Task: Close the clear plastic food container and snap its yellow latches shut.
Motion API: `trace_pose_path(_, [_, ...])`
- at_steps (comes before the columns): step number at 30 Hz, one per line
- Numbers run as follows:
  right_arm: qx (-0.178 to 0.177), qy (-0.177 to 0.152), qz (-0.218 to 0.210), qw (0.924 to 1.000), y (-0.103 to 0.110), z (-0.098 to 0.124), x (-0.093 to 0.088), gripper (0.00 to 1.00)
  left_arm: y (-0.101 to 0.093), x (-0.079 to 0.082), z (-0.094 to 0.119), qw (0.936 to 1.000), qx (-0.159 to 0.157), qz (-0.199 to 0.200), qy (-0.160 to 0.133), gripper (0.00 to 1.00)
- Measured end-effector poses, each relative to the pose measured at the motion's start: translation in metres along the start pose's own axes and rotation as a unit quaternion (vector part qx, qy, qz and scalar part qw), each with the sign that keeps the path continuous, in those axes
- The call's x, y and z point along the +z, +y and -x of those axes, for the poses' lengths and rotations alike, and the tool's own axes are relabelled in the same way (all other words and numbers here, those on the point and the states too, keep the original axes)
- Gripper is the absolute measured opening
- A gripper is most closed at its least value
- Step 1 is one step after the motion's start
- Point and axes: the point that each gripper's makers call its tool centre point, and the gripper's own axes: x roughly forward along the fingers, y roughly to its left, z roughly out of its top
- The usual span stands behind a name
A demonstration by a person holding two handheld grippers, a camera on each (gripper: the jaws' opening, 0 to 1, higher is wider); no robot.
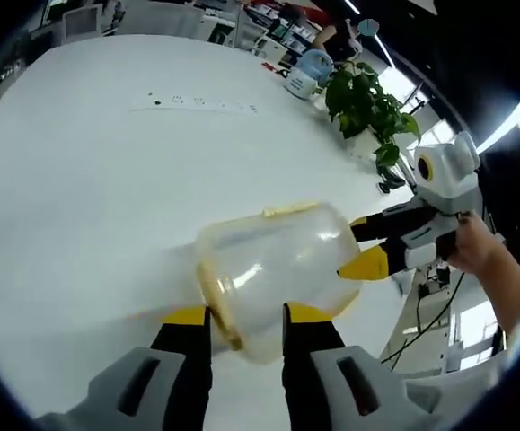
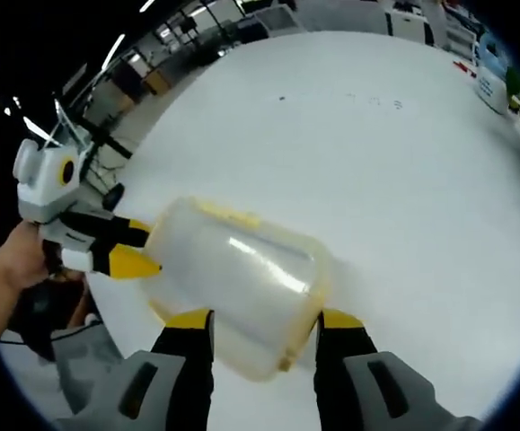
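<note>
The clear plastic container point(image 1: 273, 265) hangs tilted above the white table point(image 1: 89, 189), with a yellow latch point(image 1: 291, 208) along its upper edge. My left gripper point(image 1: 246, 325) is closed on its near end, and the yellow lid rim point(image 1: 216, 310) sits between the jaws. My right gripper point(image 1: 365, 244) comes in from the right and pinches the far end. In the right gripper view the container point(image 2: 237, 287) lies between the right gripper point(image 2: 264, 330) jaws, with its yellow rim point(image 2: 309, 305) by the right jaw. The left gripper point(image 2: 138, 245) meets it from the left.
A potted plant point(image 1: 363, 103) and a pale blue jar point(image 1: 306, 74) stand at the table's far edge. A power strip point(image 1: 197, 103) lies on the table beyond the container. A hand point(image 1: 484, 256) holds the right gripper. The table edge point(image 2: 125, 171) drops off to the left.
</note>
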Motion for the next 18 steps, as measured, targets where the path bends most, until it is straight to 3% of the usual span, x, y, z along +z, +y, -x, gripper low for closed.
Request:
trace_pose_path(10, [-0.007,-0.017,-0.025,0.9995,-0.0033,0.0036,0.0021,0.47,-0.0007,0.0009,-0.0013,0.9999,-0.007,0.004,0.006,0.30])
trace_pose_path(18, [-0.013,-0.010,-0.027,0.9995,-0.0008,0.0044,-0.0006,0.49,-0.0001,0.0013,-0.0011,0.9998,-0.010,0.001,0.018,0.31])
